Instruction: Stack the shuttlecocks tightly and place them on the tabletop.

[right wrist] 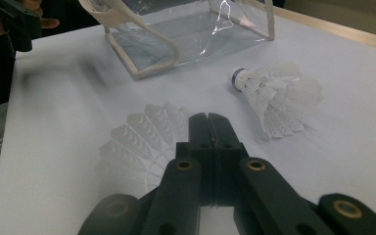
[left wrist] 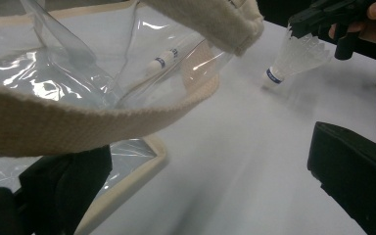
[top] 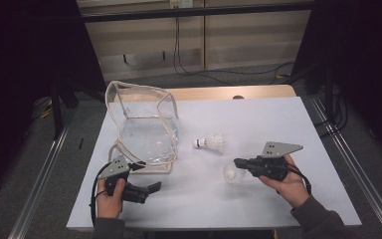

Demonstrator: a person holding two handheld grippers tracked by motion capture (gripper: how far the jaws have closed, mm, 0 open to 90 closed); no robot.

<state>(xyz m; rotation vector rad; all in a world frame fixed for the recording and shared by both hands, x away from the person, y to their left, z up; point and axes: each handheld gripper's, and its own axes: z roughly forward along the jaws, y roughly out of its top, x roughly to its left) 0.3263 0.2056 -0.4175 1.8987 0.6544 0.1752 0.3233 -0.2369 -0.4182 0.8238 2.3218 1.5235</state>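
A clear plastic bag point(top: 146, 134) with cream trim stands at the left of the white table point(top: 268, 114). Its strap point(left wrist: 78, 122) hangs across the left gripper view, between the wide-apart jaws of my left gripper point(top: 149, 190), which is open just in front of the bag. One white shuttlecock point(top: 211, 143) lies on its side at mid-table. My right gripper point(top: 236, 162) is shut, pinching the feather rim of a second shuttlecock point(top: 231, 174), whose cork point(left wrist: 273, 76) points down at the table. From the right gripper view its feather skirt point(right wrist: 137, 142) fans out under the jaws.
A wooden table edge point(top: 229, 92) runs along the back. Metal rails flank the table on both sides, and cables hang behind it. Dark floor surrounds everything.
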